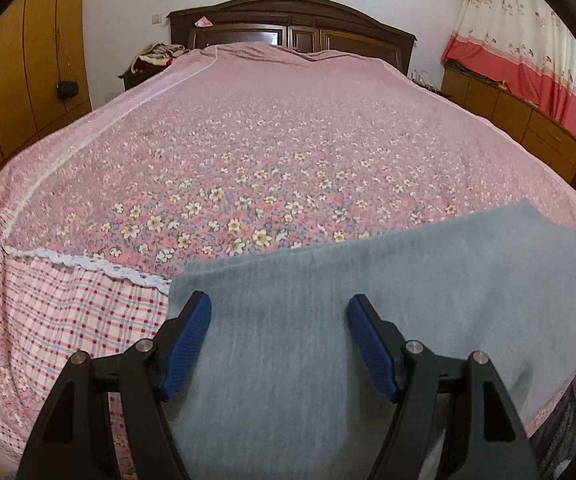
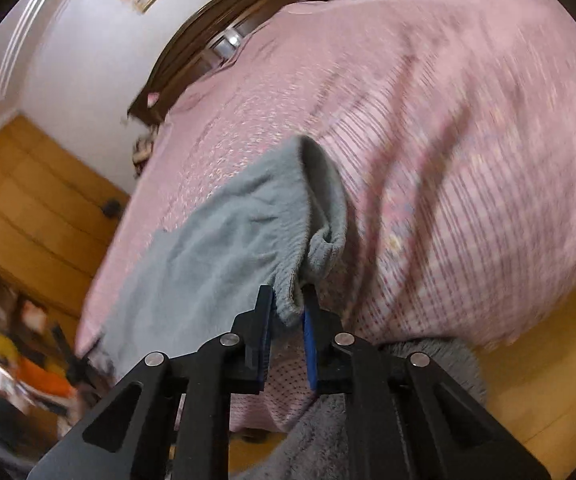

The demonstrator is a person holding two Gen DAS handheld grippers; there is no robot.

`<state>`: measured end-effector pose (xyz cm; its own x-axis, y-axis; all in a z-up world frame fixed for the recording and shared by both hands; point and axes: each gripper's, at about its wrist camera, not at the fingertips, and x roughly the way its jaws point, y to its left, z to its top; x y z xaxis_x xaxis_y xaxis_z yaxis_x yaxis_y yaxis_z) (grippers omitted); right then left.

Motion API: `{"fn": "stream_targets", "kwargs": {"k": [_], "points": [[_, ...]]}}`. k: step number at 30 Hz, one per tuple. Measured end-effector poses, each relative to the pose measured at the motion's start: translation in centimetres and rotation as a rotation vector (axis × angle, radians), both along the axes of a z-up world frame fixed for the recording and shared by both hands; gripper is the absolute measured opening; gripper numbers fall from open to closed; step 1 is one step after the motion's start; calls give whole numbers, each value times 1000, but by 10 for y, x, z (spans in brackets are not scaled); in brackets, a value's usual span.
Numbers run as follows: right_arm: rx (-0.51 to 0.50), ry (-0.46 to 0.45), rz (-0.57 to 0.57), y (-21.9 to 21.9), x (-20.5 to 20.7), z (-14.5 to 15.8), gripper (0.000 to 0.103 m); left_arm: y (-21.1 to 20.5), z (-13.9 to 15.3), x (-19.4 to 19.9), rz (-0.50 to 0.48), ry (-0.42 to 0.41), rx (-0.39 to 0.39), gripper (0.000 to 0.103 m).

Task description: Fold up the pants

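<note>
So the grey pants are lying flat along the near edge of the bed, on the pink floral bedspread, with one end running off toward the right side. Closest to the camera, the left gripper hangs over the cloth with its blue pads wide apart and nothing pinched between them, so it isn't holding anything.

The right gripper is a different story: its jaws are nearly together and clamped on a bunched, ribbed edge of the pants, which I'd guess is the waistband or a cuff, can't say which. The fabric just beyond the pads curls up into a loose flap.

Progress-wise, I'd call this early. The pants look smoothed out, maybe already doubled leg on leg, but I can't count layers. The real folds look still to come.

Hard to read: the right wrist view is tilted and heavily smeared, so the bedspread pattern is just streaks. The near end of the pants is cut off behind the left gripper. Farther off, the dark wooden headboard and the curtain are clear enough.
</note>
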<state>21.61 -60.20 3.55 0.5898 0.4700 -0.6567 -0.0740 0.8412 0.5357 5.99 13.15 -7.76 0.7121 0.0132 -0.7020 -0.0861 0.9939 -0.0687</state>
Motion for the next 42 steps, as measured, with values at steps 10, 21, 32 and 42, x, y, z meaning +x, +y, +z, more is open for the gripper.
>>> {"fn": "stream_targets", "kwargs": {"k": [10, 21, 32, 42], "points": [[-313, 102, 72, 38, 19, 24, 15, 6, -1, -9, -5, -5, -10, 75], [-353, -101, 116, 28, 34, 48, 14, -11, -4, -2, -4, 4, 49, 76], [-251, 0, 88, 6, 29, -21, 35, -6, -5, 3, 9, 2, 54, 76], [-410, -146, 134, 12, 13, 40, 55, 12, 45, -21, -70, -7, -24, 76]]}}
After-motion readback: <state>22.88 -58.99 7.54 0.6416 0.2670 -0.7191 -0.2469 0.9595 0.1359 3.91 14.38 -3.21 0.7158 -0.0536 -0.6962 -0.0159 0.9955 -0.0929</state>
